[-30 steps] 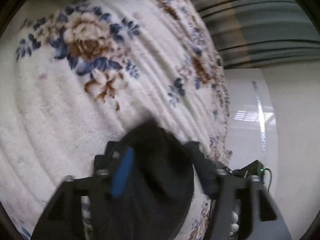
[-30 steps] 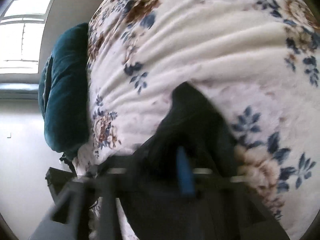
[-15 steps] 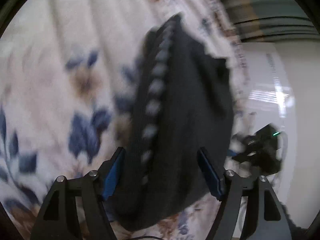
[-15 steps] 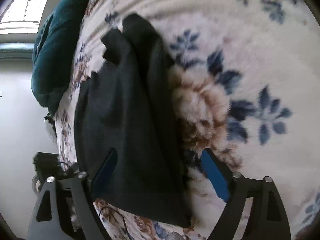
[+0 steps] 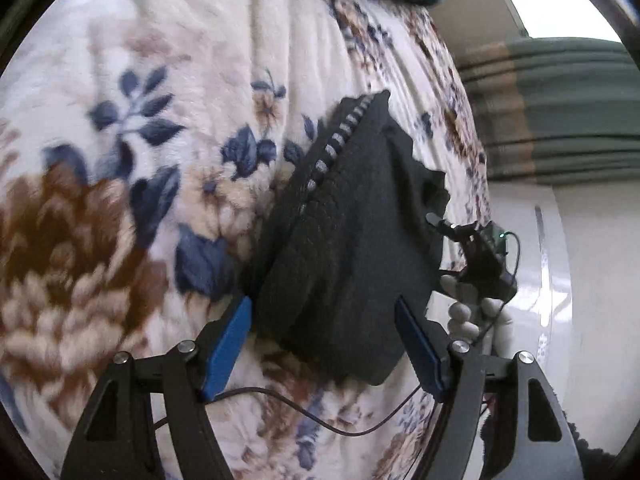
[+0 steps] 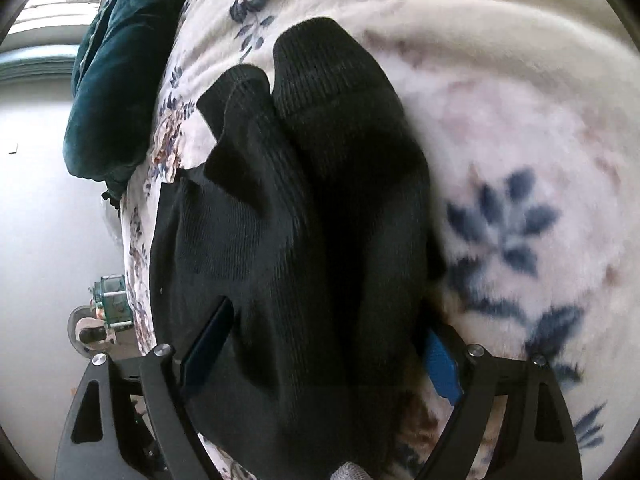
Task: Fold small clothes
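Observation:
A pair of black socks [image 5: 352, 248] lies folded on a cream blanket with blue and brown flowers [image 5: 120, 184]; one edge shows a row of pale grip dots. My left gripper [image 5: 328, 344] is open, its blue pads either side of the near end of the socks, not gripping. In the right wrist view the same socks [image 6: 312, 208] lie stacked with toes pointing away. My right gripper [image 6: 320, 352] is open, with the socks' near end between its pads. The right gripper with a gloved hand shows past the socks in the left wrist view [image 5: 476, 264].
A dark teal cushion [image 6: 112, 92] sits at the blanket's far edge. A white glossy floor [image 5: 520, 280] lies beyond the blanket's edge [image 6: 140, 240], and green curtains [image 5: 560, 112] hang behind. A thin black cable [image 5: 320, 420] hangs under the left gripper.
Both grippers let go of the socks and opened. The socks now lie flat on the blanket, and both grippers have drawn back a little.

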Demonstrator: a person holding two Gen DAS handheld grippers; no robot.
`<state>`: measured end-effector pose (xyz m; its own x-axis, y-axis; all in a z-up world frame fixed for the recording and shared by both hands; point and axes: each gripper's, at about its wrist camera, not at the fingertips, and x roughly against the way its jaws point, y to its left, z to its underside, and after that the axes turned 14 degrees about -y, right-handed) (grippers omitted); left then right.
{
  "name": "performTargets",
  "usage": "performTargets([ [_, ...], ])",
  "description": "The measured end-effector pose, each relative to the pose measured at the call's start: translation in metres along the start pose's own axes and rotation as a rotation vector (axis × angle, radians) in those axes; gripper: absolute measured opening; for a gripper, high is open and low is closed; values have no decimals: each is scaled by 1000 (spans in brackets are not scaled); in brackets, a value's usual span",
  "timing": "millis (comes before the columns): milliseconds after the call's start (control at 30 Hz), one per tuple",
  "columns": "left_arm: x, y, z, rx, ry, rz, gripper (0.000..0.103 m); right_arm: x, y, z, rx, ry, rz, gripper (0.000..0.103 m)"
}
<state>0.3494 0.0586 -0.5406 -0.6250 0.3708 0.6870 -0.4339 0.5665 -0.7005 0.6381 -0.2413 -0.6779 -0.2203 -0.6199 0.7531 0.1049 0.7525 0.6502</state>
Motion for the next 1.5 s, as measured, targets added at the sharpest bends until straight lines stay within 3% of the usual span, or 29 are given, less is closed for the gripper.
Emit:
performTargets([
  [100,-4,3,16,54,36,21,71,-1,0,-2,2,8,-13,89],
  [200,-44,10,32,130,132,54,71,-1,-1,-1,7,18,-22,89],
  [300,-81,19,36,211,141,90,71,-1,-6,0,-11,20,-38,89],
  [400,-108,21,30,259,69,84,74,-3,-15,-2,-48,12,-64,90],
  [567,-104,2,25,292,-64,-14,77,-10,-26,-9,-134,-25,-145,91],
  [600,-100,2,24,303,-87,-24,75,-11,-27,-11,-142,-34,-162,91],
  [633,-97,2,23,311,-108,-32,65,-12,-26,-11,-141,-42,-165,89],
  [667,-95,2,20,307,-118,-37,51,-15,-23,-10,-128,-48,-161,85],
  [733,-89,-2,13,278,-131,-26,36,-16,-20,-8,-95,-54,-114,39],
  [800,-82,-12,2,204,-114,-11,31,-11,-19,-1,-87,-68,-96,27],
  [933,-63,-27,-25,64,-59,38,28,18,-7,21,-82,-129,-86,20],
  [1100,-31,-25,-52,-80,101,89,28,67,4,100,-158,-187,-98,18],
  [1200,-13,-11,-42,-183,238,71,28,96,16,180,-212,-214,-79,18],
  [1300,-10,18,-19,-261,372,-12,31,112,31,270,-271,-214,-28,18],
  [1400,-9,48,-4,-243,391,-46,44,103,29,346,-351,-172,25,18],
  [1433,-9,51,-6,-214,376,-37,50,98,28,357,-347,-167,43,21],
  [1500,-6,43,-10,-202,338,-44,52,95,15,369,-368,-178,85,28],
])
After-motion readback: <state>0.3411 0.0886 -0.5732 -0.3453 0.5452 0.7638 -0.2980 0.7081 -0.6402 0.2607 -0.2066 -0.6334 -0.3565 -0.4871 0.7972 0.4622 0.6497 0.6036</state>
